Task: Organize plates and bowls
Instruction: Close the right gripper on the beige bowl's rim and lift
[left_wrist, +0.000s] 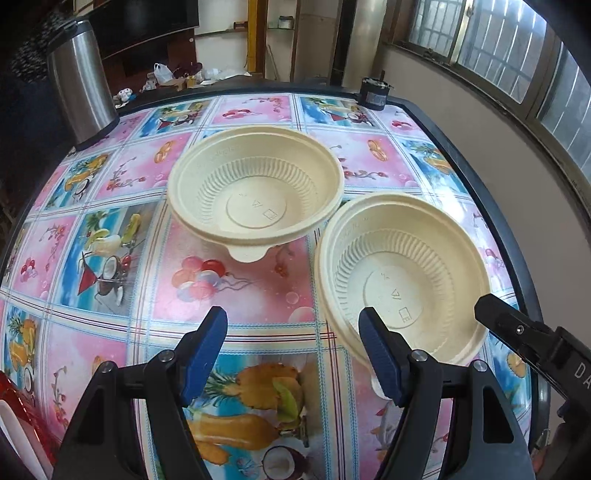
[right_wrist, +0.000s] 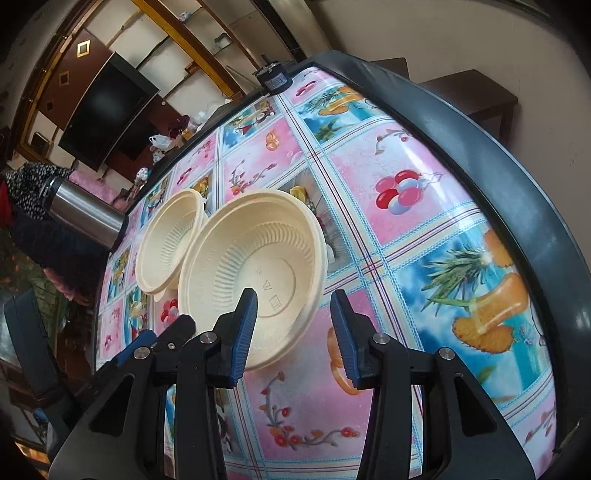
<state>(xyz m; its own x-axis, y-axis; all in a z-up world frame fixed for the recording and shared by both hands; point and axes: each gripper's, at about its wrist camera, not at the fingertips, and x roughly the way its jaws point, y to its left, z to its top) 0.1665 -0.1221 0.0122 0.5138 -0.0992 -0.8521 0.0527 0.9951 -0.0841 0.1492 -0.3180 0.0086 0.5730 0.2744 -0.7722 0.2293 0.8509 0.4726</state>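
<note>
Blue pads of my left gripper (left_wrist: 293, 328) fill the foreground, jaws spread wide with nothing between them, hanging over the fruit-print tablecloth (left_wrist: 236, 295). Just right of them sits the near cream bowl (left_wrist: 402, 280); my right gripper (right_wrist: 293, 310) is parted too, empty, one pad over that bowl's (right_wrist: 255, 273) rim, contact unclear. I see the second bowl (left_wrist: 255, 188) further back, rims overlapping. Steel flask (left_wrist: 79, 81) stands at the far left corner.
</note>
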